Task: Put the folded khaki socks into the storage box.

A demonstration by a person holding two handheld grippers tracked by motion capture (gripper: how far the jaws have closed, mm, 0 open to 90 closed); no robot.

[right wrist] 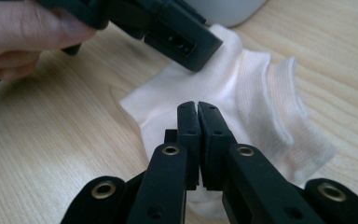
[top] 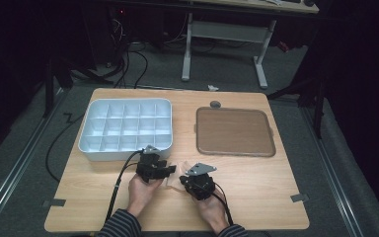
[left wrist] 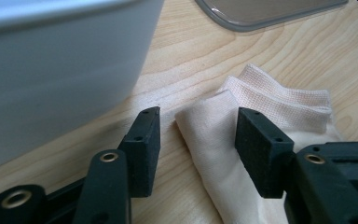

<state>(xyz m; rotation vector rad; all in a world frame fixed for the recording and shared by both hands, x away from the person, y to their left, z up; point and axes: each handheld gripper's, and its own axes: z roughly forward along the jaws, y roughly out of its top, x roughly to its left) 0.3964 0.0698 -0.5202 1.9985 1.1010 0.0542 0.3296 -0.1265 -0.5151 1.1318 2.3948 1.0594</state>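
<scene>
1. Sock (right wrist: 242, 88): a pale, cream sock lying crumpled on the table (top: 256, 197) near my edge, between my two grippers. I see its ribbed cuff folded in layers at the far end in the left gripper view (left wrist: 279, 93).

2. Right gripper (right wrist: 198, 109): my fingers are pressed together, pads meeting. Their tips lie over the near part of the sock; whether any cloth is pinched between them I cannot tell. In the high view this gripper (top: 197, 183) sits just right of the sock.

3. Left gripper (left wrist: 196, 135): my fingers stand partly apart, one on each side of a folded edge of the sock. The right-hand pad sits against the cloth and the left-hand pad is clear of it, over bare wood. I read this as no grip. In the right gripper view the same gripper (right wrist: 177, 37) hangs over the sock's far side, with my left hand (right wrist: 23, 32) behind it.

4. Compartment tray (top: 126, 128): a white tray of small square cells, just beyond the left gripper. Its near wall rises close to the left-hand finger (left wrist: 56, 84) and bounds that side.

5. Brown tray (top: 235, 132): a flat, rounded brown tray with a grey rim, at the table's right far half, well apart from the sock.

6. Floor and desk legs (top: 222, 49): grey floor and a white desk frame beyond the table.
</scene>
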